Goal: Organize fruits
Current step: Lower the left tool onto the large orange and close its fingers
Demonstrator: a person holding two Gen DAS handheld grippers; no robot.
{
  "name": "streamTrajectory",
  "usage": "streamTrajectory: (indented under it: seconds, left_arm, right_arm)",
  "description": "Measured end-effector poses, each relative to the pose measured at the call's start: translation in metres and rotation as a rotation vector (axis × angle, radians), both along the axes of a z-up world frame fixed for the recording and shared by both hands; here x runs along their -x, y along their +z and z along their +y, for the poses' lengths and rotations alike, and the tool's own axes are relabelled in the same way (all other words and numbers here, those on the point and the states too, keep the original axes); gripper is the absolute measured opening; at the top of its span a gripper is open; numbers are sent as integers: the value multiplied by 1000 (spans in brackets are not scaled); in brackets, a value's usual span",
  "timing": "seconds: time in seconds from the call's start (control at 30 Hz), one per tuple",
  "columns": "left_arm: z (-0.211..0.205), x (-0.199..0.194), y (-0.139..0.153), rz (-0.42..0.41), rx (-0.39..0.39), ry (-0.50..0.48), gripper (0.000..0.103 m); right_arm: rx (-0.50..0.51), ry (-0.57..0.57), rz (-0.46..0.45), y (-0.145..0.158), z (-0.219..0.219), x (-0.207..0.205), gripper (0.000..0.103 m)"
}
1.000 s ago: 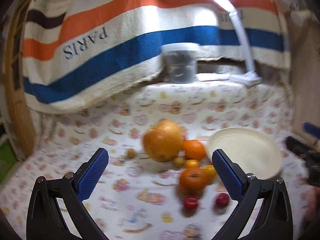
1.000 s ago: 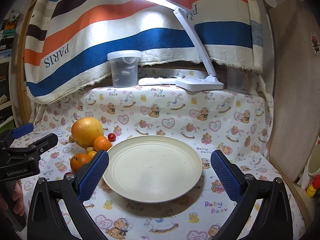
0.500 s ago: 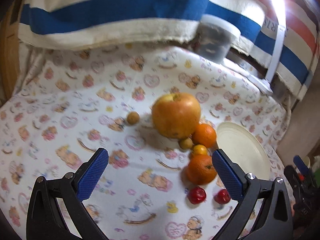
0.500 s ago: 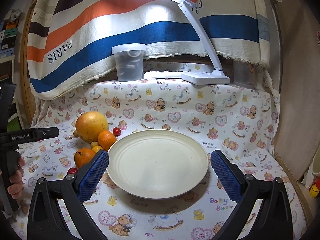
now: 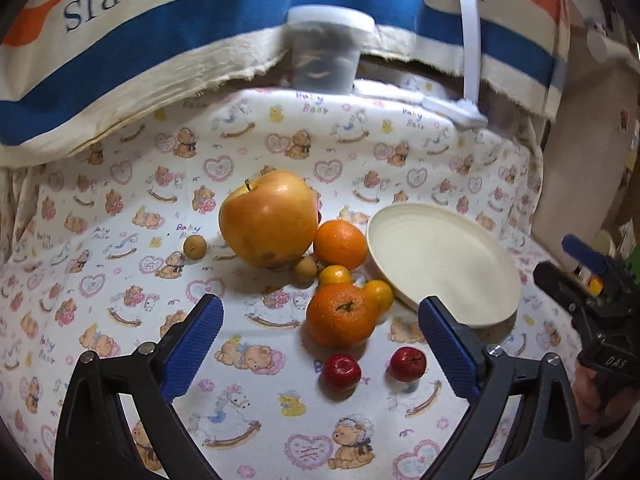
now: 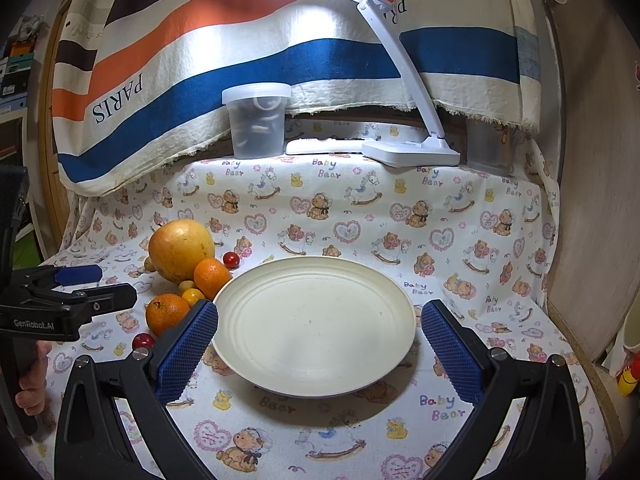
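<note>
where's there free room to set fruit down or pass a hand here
The plate is bare. Open cloth lies between the plate and the lamp base, and left of the big apple. It is crowded between apple and plate: oranges, small yellow and red fruits.

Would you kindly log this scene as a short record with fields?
surface: bear-print cloth
plate: cream plate, nothing on it
fruit: big apple, two oranges, small yellow, brown and red fruits, all on the cloth left of the plate
left gripper: over the fruit, holding nothing, jaws closing
right gripper: jaws open, the plate seen between them
back: tub, lamp
</note>
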State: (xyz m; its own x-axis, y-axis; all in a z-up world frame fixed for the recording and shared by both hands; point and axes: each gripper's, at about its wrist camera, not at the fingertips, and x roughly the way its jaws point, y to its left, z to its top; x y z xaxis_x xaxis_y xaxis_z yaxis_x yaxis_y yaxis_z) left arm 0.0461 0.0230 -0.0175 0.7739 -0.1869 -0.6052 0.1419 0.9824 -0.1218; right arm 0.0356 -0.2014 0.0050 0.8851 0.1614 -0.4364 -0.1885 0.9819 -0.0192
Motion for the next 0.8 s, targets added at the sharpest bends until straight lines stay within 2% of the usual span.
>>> streamTrajectory:
  seconds: [0.13,0.23,0.4,0.47,0.5,0.53,0.8]
  left_arm:
    - [-1,-16,-8,116,71,-22,86]
    - [-15,-26,-9,166,8,-29,83]
    - [-38,-42,-11,203,-82,-40,83]
    - [-40,-50,-15,230,-70,-42,75]
    - [-39,-54,-18,245,-56,-33,65]
    - [-39,-56,-19,244,-63,-13,60]
    - [-29,-59,-26,218,-10,-34,63]
  right_arm:
    - [-4,-4,10,0,-1,-3,103]
    - [-9,-11,16,-1,-2,-4,103]
    - [-12,-11,22,-1,-2,-5,103]
    - [-12,-14,20,-1,-2,-5,103]
    - [-12,-14,20,-1,-2,-5,103]
    - [-12,-13,19,-1,-2,-5,103]
    - [0,-13,13,-1,0,-3,103]
